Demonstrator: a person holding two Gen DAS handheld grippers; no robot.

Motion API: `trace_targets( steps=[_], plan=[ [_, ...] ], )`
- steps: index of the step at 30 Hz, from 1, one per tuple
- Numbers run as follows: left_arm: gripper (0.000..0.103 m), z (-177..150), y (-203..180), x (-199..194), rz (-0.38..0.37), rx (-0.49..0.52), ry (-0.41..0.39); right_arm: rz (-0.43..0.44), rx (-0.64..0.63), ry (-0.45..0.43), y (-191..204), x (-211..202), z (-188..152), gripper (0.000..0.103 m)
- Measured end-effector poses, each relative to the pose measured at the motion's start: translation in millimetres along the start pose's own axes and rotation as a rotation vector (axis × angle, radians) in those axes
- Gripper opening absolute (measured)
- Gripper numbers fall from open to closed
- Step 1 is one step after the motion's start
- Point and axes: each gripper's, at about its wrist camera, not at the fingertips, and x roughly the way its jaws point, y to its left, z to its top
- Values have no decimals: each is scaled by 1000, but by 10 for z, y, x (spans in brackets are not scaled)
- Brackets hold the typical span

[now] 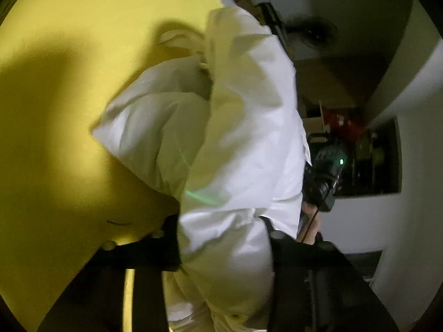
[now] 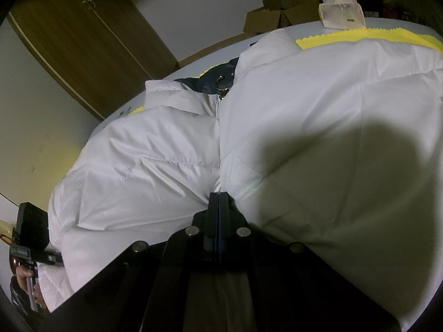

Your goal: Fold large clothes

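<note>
Gripping a thick fold of the white jacket (image 1: 229,127), the left tool (image 1: 221,238) lifts it off the yellow cloth (image 1: 69,83); the right tool (image 2: 218,207), jaws together, pins the jacket's middle. Next, probably carry the fold across.

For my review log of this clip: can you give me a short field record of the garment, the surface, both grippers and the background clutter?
garment: white puffer jacket, bulky and quilted, bunched up
surface: yellow cloth under the jacket
left gripper: a thick fold of the jacket sits between its fingers, which press on it
right gripper: fingers together, tips pinching the jacket at a seam
dark item: navy fabric with metal rings behind the collar
background: cardboard boxes, white bag, wooden wardrobe
</note>
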Motion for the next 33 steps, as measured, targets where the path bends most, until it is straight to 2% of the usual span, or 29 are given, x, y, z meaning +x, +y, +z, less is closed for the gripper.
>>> trace_targets(
  steps=[3,6,12,13,16,18,21,24,26,27,28,33],
  plan=[
    [21,-2,-147,-25,52,21,-23,-1,0,0,2,5,4,0],
    [18,-52,-381,-86,121,71,-52,-3,-1,0,7,11,6,0],
    [17,-195,-1229,-116,318,212,-96,-73,-55,-2,133,40,4,0],
    [17,-218,-1448,-107,371,243,-106,-96,-74,-4,174,48,2,0],
    [17,-249,-1824,-7,475,277,-112,-142,-121,-2,269,70,8,0],
    [17,-252,-1947,85,528,283,-104,-116,-99,20,233,7,50,1],
    [17,-276,-2007,191,546,261,-101,-22,40,3,22,-423,9,1],
    [17,-296,-2134,249,551,250,-100,34,-55,35,74,-687,-293,2],
    [17,-293,-2264,312,555,259,-101,-13,-128,63,146,-629,-534,0],
    [17,-300,-2362,344,555,267,-105,-28,-153,43,169,-605,-586,0],
    [17,-320,-2369,266,551,273,-106,-35,-163,27,178,-573,-609,0],
    [17,-383,-2788,449,573,320,-101,-27,-226,-11,215,-415,-630,0]
  ],
)
